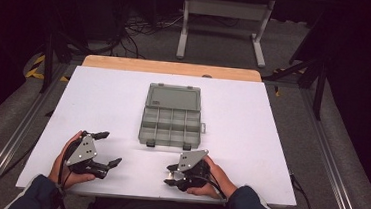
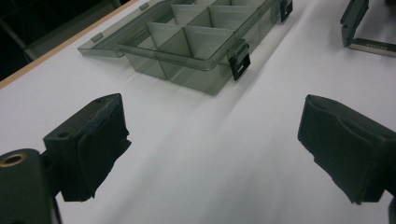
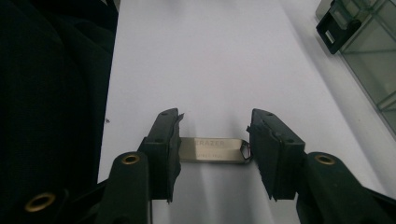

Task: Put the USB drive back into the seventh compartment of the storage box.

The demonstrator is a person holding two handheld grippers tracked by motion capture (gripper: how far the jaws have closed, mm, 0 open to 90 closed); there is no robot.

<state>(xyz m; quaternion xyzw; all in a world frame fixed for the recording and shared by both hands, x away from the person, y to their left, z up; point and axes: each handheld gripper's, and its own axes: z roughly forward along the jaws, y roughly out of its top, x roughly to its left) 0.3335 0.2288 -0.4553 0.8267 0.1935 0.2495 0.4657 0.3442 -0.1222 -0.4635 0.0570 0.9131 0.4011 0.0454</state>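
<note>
The right hand-held gripper (image 3: 212, 154) sits near the front edge of the white tabletop (image 1: 252, 120), and its two pads are clamped on the ends of a small flat metal bar (image 3: 212, 150) with faint lettering on its face. The bar lies crosswise between the jaws, just above the white surface; whether it touches the tabletop cannot be told. In the high view this right hand-held gripper (image 1: 172, 175) points toward the person's left, with the hand behind it close to the tabletop's near edge.

The left hand-held gripper (image 1: 109, 151) rests at the front left of the tabletop with its jaws wide apart and nothing between them. Its own view shows only bare white surface between the pads (image 2: 93, 149).

A grey compartment box (image 1: 171, 126) lies in the middle of the tabletop, lid (image 1: 173, 97) folded open toward the far side, two dark latches (image 1: 151, 143) on its near rim. The box stands apart from both hand-held grippers, with a strip of free white surface between its near rim and them. Wide bare areas lie to the left and right of the box out to the tabletop's side edges. A wooden edge (image 1: 171, 67) shows beyond the far rim of the white sheet.
</note>
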